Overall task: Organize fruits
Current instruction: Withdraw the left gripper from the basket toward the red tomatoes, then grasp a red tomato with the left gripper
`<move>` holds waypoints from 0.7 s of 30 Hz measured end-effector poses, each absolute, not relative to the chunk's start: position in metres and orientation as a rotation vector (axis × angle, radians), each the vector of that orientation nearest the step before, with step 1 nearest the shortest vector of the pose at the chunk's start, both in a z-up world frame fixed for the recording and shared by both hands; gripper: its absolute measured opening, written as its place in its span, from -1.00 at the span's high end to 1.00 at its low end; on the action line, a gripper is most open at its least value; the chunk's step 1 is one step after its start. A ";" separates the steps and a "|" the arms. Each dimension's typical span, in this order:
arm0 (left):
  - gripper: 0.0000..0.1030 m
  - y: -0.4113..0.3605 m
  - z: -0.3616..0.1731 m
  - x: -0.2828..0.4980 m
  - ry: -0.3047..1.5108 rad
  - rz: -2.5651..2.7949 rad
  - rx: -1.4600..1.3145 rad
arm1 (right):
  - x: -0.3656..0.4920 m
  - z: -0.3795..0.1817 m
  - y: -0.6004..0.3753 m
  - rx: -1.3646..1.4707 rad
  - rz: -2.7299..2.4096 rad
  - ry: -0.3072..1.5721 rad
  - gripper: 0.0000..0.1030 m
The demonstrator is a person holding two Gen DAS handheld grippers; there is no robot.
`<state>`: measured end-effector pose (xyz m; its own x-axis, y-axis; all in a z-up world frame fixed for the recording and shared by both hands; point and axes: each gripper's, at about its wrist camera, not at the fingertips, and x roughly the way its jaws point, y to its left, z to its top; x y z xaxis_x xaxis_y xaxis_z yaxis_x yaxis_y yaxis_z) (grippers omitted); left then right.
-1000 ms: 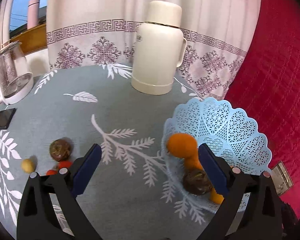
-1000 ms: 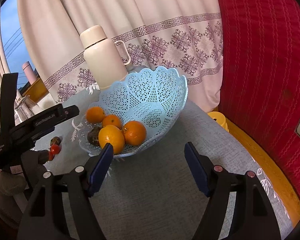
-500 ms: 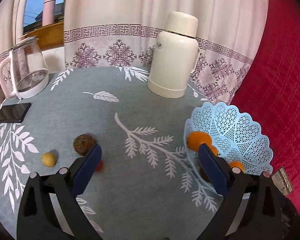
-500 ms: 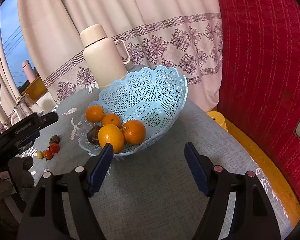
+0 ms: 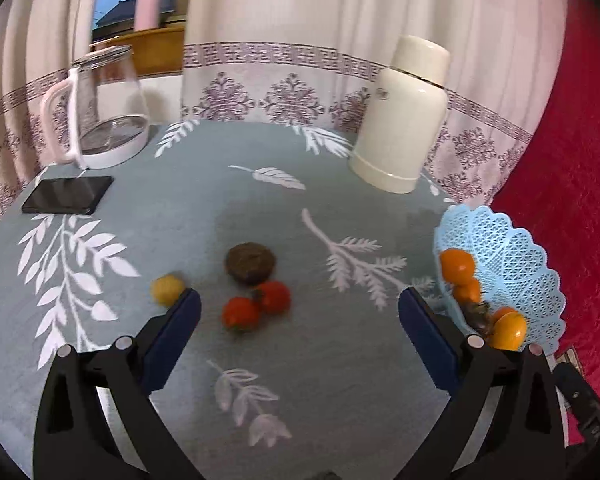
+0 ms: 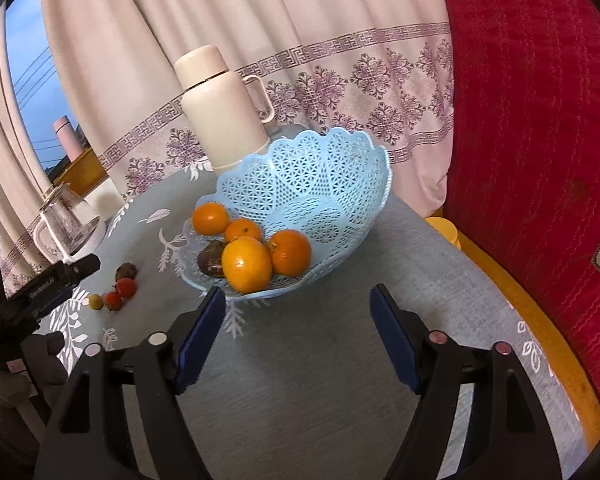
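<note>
On the table, 2 red tomatoes lie just ahead of the empty, spread left gripper, well left of the blue basket; the empty right gripper is opening.

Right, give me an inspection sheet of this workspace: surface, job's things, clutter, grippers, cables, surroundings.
Surface: round table under a grey-blue leaf-print cloth.
Job's things: blue basket holds four oranges and one dark fruit; loose on the cloth are a dark fruit, two red tomatoes and a small yellow fruit.
Clutter: cream thermos, glass kettle, black phone.
Grippers: left gripper open, empty, facing the loose fruit; right gripper opening, empty, before the basket.
Cables: nothing seen.
Surroundings: patterned curtain, red quilted fabric, window.
</note>
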<state>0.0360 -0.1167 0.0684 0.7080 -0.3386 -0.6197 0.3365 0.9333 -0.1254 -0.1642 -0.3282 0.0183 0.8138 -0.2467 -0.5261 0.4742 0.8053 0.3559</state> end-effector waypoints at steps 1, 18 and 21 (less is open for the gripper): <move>-0.95 -0.113 0.067 0.036 0.691 -0.369 0.000 | -0.165 0.020 -0.326 0.499 -0.395 0.475 -0.54; -0.95 -0.049 0.043 0.049 0.760 -0.251 -0.052 | -0.156 0.038 -0.279 0.371 -0.276 0.432 -0.91; -0.95 -0.044 0.040 0.052 0.771 -0.241 -0.058 | -0.151 0.035 -0.271 0.362 -0.244 0.456 -0.91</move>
